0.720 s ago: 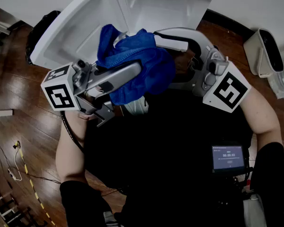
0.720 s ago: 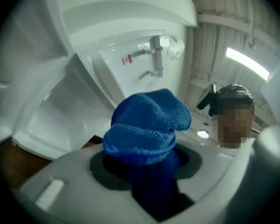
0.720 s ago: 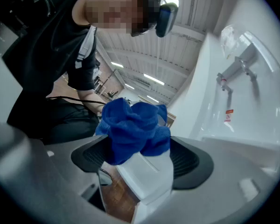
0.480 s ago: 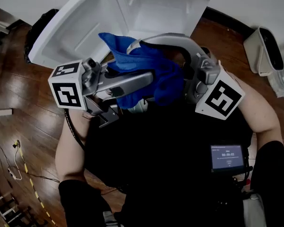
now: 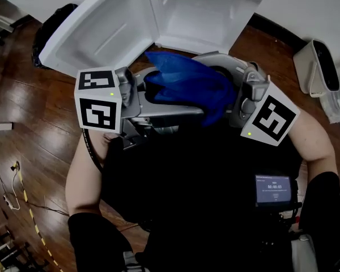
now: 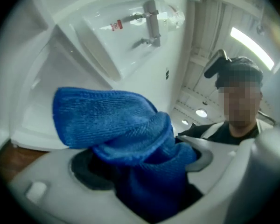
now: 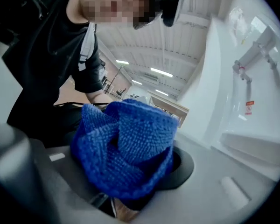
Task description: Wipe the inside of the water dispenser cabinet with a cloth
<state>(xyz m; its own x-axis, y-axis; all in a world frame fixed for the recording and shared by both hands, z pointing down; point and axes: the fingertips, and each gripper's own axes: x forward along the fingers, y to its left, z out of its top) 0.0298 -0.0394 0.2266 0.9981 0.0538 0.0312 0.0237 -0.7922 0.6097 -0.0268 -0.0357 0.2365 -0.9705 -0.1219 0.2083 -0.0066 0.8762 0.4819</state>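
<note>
Cloth (image 5: 187, 86), earlier heaped over the left tool (image 6: 144, 164), now bunches lower between both tools, which have drawn closer together before the open water dispenser cabinet (image 5: 204, 10). It lies between the left tool's spread jaws; the right tool (image 7: 126, 171) pinches it.

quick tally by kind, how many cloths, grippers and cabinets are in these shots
blue microfibre cloth: 1
grey two-jaw grippers: 2 (left gripper, right gripper)
white dispenser cabinet, door open: 1
total: 4
</note>
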